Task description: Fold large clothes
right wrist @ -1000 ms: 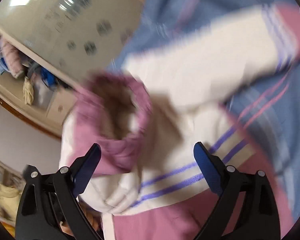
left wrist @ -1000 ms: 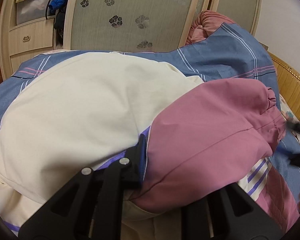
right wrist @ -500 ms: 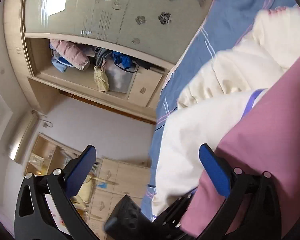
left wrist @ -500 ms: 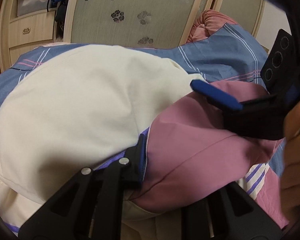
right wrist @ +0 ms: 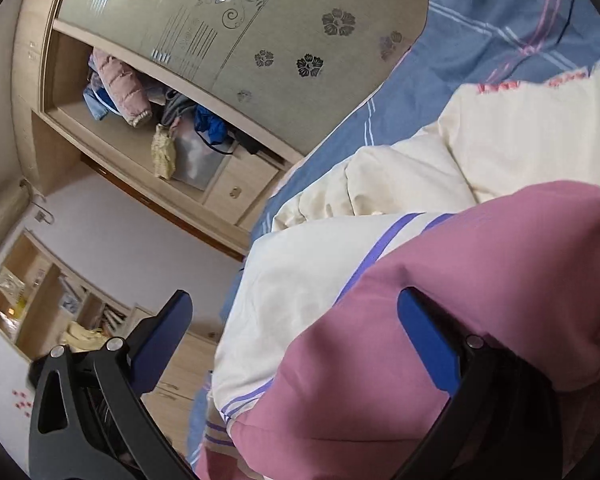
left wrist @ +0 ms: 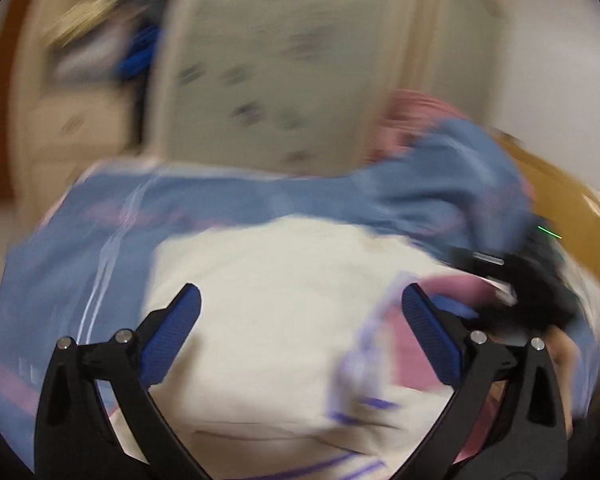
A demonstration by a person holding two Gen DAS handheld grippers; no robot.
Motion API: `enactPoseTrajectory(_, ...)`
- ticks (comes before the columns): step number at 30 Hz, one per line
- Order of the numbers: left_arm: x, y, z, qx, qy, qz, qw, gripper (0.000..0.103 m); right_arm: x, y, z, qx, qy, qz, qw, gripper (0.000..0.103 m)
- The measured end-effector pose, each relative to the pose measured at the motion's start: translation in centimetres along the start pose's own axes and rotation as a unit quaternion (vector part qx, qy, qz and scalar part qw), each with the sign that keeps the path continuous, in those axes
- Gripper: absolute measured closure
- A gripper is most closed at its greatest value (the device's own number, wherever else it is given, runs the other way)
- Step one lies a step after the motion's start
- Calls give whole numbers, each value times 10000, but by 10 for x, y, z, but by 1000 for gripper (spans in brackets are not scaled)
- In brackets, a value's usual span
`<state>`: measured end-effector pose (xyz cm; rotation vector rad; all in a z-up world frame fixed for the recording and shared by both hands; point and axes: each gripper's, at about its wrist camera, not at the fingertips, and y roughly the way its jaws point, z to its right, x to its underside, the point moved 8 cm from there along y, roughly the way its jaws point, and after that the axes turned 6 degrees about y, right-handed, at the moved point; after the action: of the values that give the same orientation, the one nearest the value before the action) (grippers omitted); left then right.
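Two black grippers with blue pads hang over a cream, pink and purple-striped jacket (right wrist: 340, 280) spread on the blue plaid bedsheet (right wrist: 500, 32): the left gripper (left wrist: 300, 340) is opening its jaws above the cream panel with nothing pinched between them, and the right gripper (right wrist: 296, 344) stands wide, its right pad beside the pink sleeve. Behind the bed, the open wooden wardrobe shelf (right wrist: 112, 136) holds a pink padded coat (right wrist: 120, 88), a straw-coloured bag (right wrist: 164, 152) and blue clothing (right wrist: 210, 124).
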<state>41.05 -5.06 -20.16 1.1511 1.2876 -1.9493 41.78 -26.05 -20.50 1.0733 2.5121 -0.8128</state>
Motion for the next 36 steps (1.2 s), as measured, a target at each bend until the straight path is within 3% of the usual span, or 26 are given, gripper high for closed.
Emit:
enactPoseTrajectory(2, 36, 40, -55, -740, -739, -784, 9914, 2, 8, 2, -22, 61, -642, 32, 9979, 1)
enactPoseTrajectory(3, 57, 56, -73, -906, -1003, -1147, 9842, 2, 13, 5, -35, -81, -879, 28, 9961, 1)
enactPoseTrajectory(4, 74, 70, -84, -681, -1400, -1409, 9777, 2, 22, 11, -52, -329, -1082, -40, 9936, 1)
enactPoseTrajectory(6, 75, 69, -86, -600, -1519, -1391, 9767, 2, 38, 29, -70, -661, -1210, -281, 9901, 1)
enactPoseTrajectory(8, 71, 66, -78, -828, -1233, -1385, 9792, 2, 62, 61, -80, -620, -1318, -743, 9865, 1)
enactPoseTrajectory(12, 76, 66, -82, -873, -1208, -1417, 9786, 2, 85, 96, -76, 326, -2114, -879, 9729, 1)
enactPoseTrajectory(15, 75, 68, -85, -825, -1259, -1418, 9784, 2, 75, 97, -55, 544, -1725, -935, 9791, 1)
enactPoseTrajectory(17, 74, 69, -86, -839, -1218, -1424, 9787, 2, 62, 85, -35, 968, -1535, -800, 9801, 1)
enactPoseTrajectory(19, 72, 71, -88, -828, -1219, -1427, 9787, 2, 49, 68, -16, 1674, -1644, -607, 9702, 1)
enactPoseTrajectory(24, 71, 72, -89, -812, -1219, -1424, 9789, 2, 11, 20, 31, 2394, -1419, -3, 9605, 1)
enactPoseTrajectory(25, 72, 72, -89, -809, -1223, -1422, 9789, 2, 6, 13, 40, 2557, -1389, 64, 9567, 1)
enactPoseTrajectory(26, 72, 72, -89, -809, -1229, -1422, 9788, 2, -2, 2, 57, 2985, -1345, 224, 9446, 1)
enactPoseTrajectory(27, 72, 72, -89, -811, -1236, -1422, 9787, 2, -10, -12, 78, 3534, -1320, 450, 9250, 1)
enactPoseTrajectory(28, 72, 72, -88, -821, -1226, -1421, 9788, 2, -15, -20, 95, 3676, -1243, 511, 9202, 1)
enactPoseTrajectory(30, 72, 72, -87, -878, -1155, -1431, 9790, 2, -13, -18, 116, 3154, -726, 335, 9456, 1)
enactPoseTrajectory(31, 72, 73, -86, -898, -1128, -1433, 9791, 2, -12, -17, 122, 3089, -610, 325, 9486, 1)
enactPoseTrajectory(34, 71, 72, -88, -890, -1153, -1416, 9792, 2, -9, -5, 116, 3522, -1015, 320, 9299, 1)
enactPoseTrajectory(36, 69, 67, -89, -948, -1193, -1423, 9780, 2, -9, -2, 112, 3606, -1107, 321, 9256, 1)
